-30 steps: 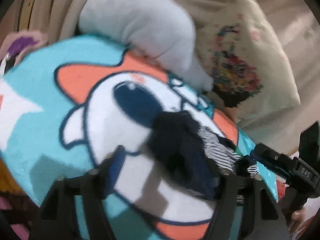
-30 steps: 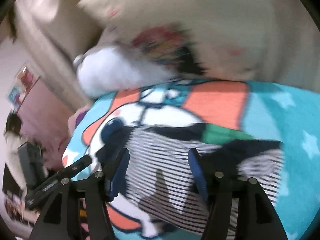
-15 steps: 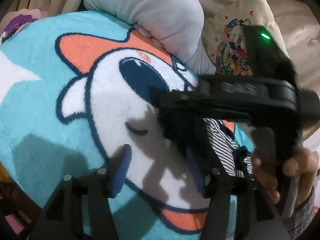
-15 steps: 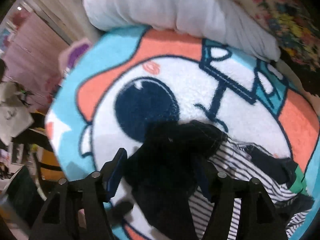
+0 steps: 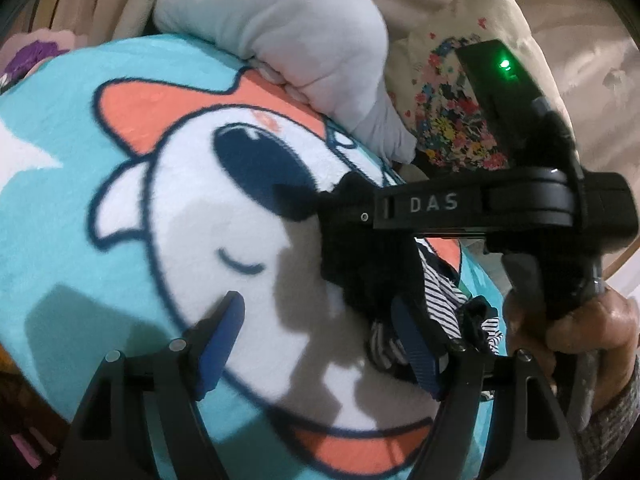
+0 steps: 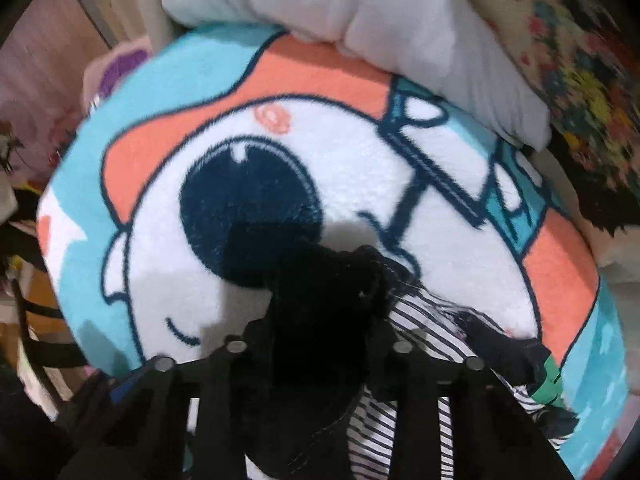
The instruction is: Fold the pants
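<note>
Beneath both grippers lies a cartoon blanket (image 5: 120, 208) in teal, white and orange, with a white pillow (image 5: 288, 40) and a floral pillow (image 5: 452, 128) along its far edge.

Left wrist view: your left gripper (image 5: 320, 344) hovers over the blanket with its blue-padded fingers (image 5: 222, 340) spread apart and nothing between them. The pants (image 5: 368, 272), dark fabric with a black-and-white striped part, sit bunched on the blanket just beside the right-hand finger. Your right gripper's body, marked "DAS", crosses the frame from the right with a green light lit on top, and its tip meets the dark fabric. Your right hand (image 5: 568, 328) grips its handle at the lower right.

Right wrist view: your right gripper (image 6: 320, 344) points at the blanket's large dark eye. The pants (image 6: 320, 320) fill the gap between its fingers, which are drawn in and clamped on the dark fabric. The striped part (image 6: 424, 320) trails to the right across the blanket (image 6: 460, 240). Both pillows, white (image 6: 360, 12) and floral (image 6: 580, 60), lie beyond.
</note>
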`<state>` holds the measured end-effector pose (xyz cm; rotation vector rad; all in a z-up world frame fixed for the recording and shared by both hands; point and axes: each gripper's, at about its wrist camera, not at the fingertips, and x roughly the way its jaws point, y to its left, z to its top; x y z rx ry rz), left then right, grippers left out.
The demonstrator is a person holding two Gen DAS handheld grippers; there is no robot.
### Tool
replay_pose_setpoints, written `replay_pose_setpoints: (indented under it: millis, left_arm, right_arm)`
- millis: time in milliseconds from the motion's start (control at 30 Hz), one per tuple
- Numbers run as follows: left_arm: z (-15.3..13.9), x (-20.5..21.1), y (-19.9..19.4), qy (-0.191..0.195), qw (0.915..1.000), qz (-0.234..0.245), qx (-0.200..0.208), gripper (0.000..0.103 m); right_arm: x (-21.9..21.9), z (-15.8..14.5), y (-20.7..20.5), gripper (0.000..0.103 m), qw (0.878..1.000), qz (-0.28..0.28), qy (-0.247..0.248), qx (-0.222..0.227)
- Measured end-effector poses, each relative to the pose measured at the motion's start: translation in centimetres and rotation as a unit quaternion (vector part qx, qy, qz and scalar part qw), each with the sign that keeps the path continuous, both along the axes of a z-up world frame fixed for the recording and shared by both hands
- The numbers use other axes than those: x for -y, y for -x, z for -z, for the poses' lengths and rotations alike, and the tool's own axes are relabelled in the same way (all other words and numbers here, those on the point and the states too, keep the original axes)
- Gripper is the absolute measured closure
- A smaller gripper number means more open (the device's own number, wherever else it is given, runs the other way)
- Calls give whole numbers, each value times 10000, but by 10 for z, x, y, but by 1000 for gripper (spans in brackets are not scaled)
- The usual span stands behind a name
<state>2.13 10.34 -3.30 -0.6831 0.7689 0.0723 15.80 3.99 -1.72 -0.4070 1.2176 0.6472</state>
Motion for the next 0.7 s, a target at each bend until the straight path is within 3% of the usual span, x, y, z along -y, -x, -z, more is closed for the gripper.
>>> replay_pose_setpoints:
  millis: [133, 200, 267, 433, 700]
  left_arm:
    - [2, 21, -16, -342, 9993, 143, -62, 32]
    - [1, 28, -27, -459, 9981, 320, -268, 79]
    - [1, 30, -34, -339, 9978, 462, -327, 93]
    - [-17, 45, -33, -493, 9971, 545, -219, 93]
    - [-44, 108, -44, -766, 9909, 1110, 3, 93]
  right_arm:
    - [17, -6, -3, 70, 9995, 21, -297, -94]
    - [22, -10, 2, 71, 9990, 20, -425, -99]
    - [32, -14, 1, 73, 9980, 50, -623, -132]
    - [53, -29, 4, 74, 9922, 176, -1224, -156]
    - [139, -51, 7, 74, 9738, 605, -2190, -98]
